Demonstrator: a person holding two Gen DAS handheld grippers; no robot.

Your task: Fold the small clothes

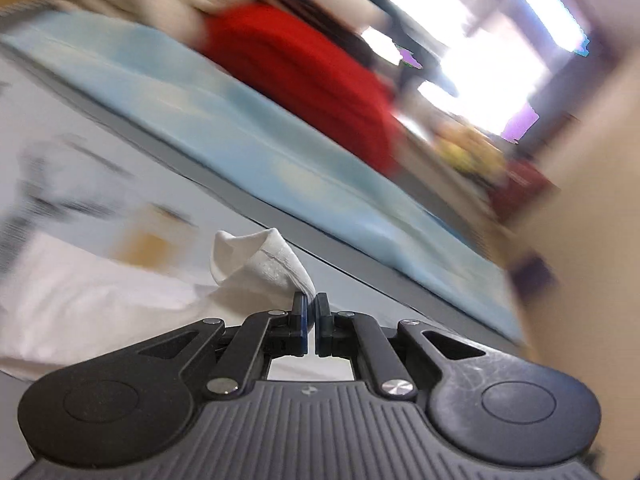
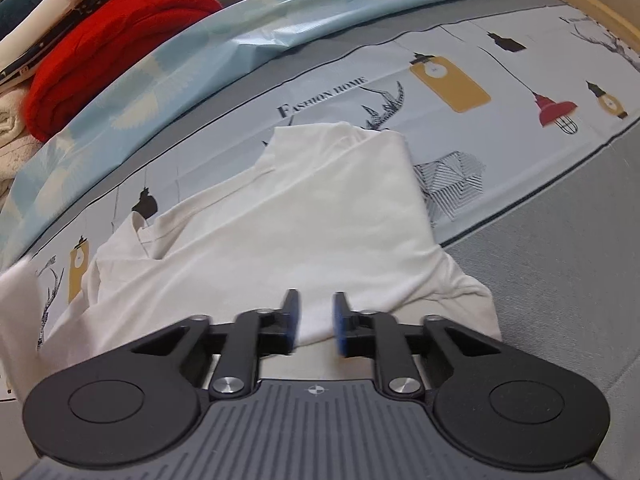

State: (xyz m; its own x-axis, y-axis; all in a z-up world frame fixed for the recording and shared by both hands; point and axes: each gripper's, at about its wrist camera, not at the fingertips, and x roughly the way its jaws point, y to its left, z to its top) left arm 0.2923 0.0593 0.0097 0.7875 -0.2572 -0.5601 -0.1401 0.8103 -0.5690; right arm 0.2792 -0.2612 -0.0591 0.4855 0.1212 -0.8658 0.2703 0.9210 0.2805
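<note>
A white garment (image 2: 304, 216) lies partly folded on the printed tablecloth (image 2: 460, 60). My right gripper (image 2: 316, 320) is open and sits low over the garment's near edge, with white cloth between its blue pads. My left gripper (image 1: 311, 312) is shut on a corner of the white garment (image 1: 256, 264) and holds it lifted above the cloth. The left wrist view is tilted and blurred by motion.
A red folded garment (image 2: 108, 40) and a stack of other folded clothes (image 2: 48, 8) lie at the far left on a light blue cloth (image 2: 240, 32). The red garment (image 1: 304, 64) also shows in the left wrist view. A wooden table edge (image 2: 592, 4) runs at the far right.
</note>
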